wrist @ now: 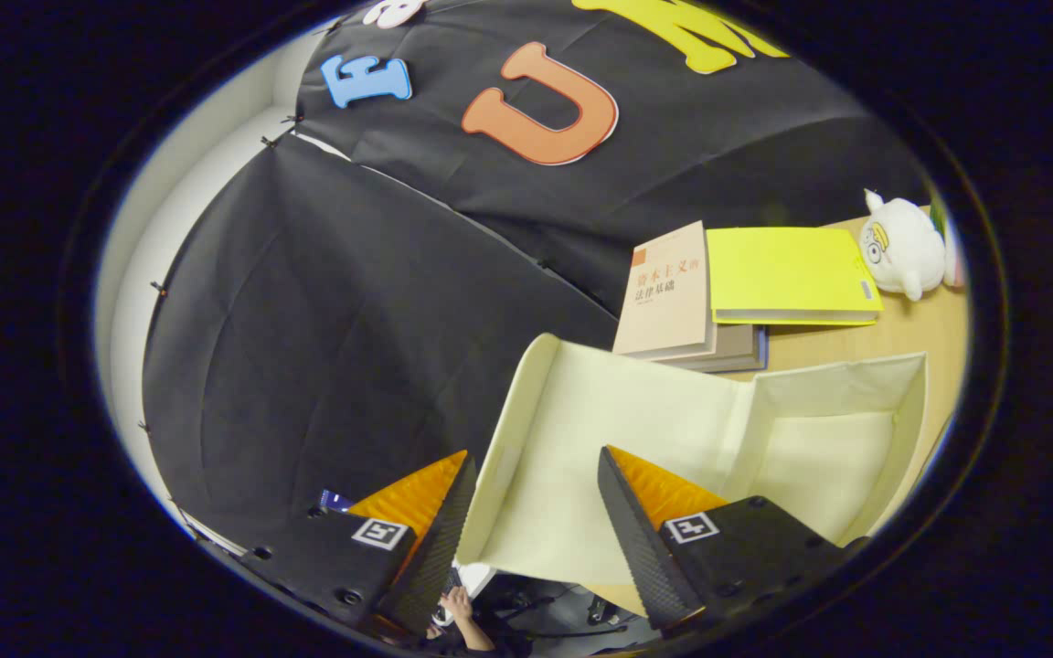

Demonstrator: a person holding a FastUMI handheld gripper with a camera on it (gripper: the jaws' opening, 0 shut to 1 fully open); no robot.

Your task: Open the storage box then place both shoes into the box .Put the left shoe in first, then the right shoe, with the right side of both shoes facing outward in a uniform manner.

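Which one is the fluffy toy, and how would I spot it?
Start at the wooden table beyond the cream storage box. Past the stack of books and the yellow folder sits the white plush toy, the only soft, round thing there. The gripper, jaws open, is nowhere near it.

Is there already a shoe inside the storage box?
No. The storage box stands open with a bare interior, and the open hand-held gripper straddles its lid.

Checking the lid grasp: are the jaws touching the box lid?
Cannot tell. In the gripper view the gripper is open, with the lid edge lying between the jaws; it appears close to one finger, but contact isn't plain.
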